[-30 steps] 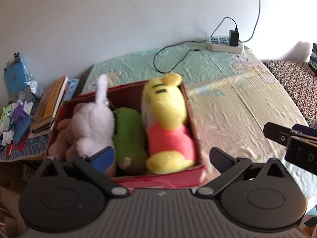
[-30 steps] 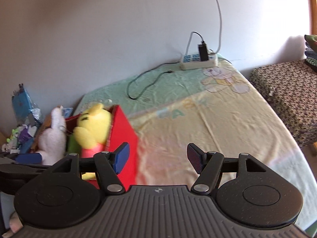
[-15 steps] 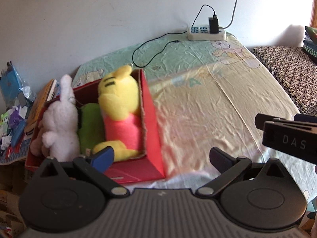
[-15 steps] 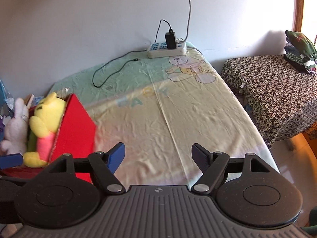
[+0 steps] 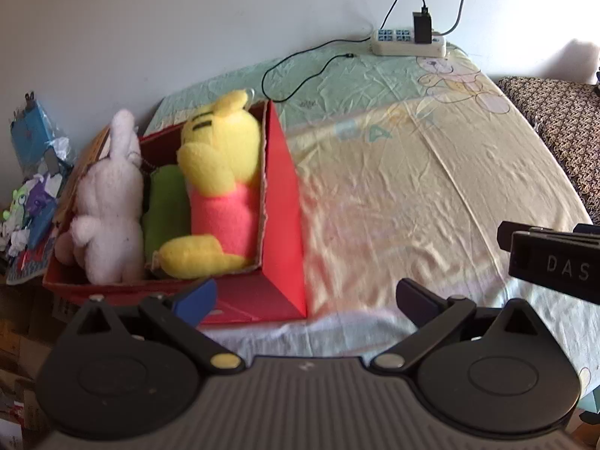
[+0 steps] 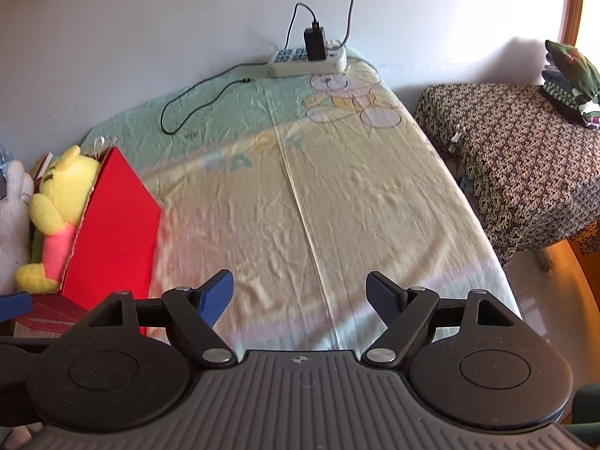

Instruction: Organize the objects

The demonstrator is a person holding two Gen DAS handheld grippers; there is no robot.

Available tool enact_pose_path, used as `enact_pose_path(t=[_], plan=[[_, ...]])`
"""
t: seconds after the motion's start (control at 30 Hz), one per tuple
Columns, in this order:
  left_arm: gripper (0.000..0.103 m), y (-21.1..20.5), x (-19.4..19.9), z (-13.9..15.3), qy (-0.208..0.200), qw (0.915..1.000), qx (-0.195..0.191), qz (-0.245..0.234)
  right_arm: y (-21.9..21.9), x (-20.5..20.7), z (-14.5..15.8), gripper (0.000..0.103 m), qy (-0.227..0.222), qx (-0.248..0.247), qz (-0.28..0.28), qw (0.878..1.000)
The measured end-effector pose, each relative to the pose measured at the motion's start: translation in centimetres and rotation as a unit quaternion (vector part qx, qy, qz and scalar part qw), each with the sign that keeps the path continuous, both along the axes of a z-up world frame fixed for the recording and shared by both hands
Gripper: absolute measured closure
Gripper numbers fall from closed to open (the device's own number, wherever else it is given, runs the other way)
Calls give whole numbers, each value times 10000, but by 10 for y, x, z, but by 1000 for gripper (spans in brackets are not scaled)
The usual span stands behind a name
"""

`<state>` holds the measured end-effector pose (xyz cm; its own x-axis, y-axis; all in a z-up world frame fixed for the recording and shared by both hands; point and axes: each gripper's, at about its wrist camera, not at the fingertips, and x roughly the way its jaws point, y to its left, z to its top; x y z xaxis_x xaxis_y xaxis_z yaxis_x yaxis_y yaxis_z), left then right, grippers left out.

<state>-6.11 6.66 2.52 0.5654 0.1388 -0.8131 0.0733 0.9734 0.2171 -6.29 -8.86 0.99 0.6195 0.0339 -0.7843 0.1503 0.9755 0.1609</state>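
Right hand-held gripper (image 6: 300, 294): foreground, blue-padded fingers (image 6: 215, 294) spread wide and opening, nothing between them; it hangs over the near edge of the bed.
Bed (image 6: 337, 195): pale yellow and green sheet, creased, printed with a teddy bear (image 6: 347, 99) near the far right corner.
Red box (image 6: 112, 221): on the left edge of the bed, open top facing away from the camera.
Yellow plush bear (image 6: 62, 187): pink shirt, lying in the box against its right wall.
White plush rabbit (image 6: 13, 210): left of the bear, partly cut off by the frame.
Power strip (image 6: 305, 62): at the wall, black charger plugged in, black cable (image 6: 195, 101) trailing over the sheet.
Side table (image 6: 525, 157): patterned cloth, right of the bed; folded clothes (image 6: 572, 78) at its far end.
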Motion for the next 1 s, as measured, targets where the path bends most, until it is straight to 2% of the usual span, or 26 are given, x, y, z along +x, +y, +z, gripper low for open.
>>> enact_pose_path(t=[0.23, 0.53, 1.0], plan=[[1, 4, -1, -9, 145, 9997, -17, 178, 4, 2, -7, 23, 218, -54, 149, 9996], [1, 13, -6, -11, 225, 9990, -89, 369, 11, 2, -9, 23, 284, -64, 324, 9990], [1, 41, -17, 7, -89, 9984, -205, 525, 38, 2, 0, 22, 191, -111, 532, 9983]])
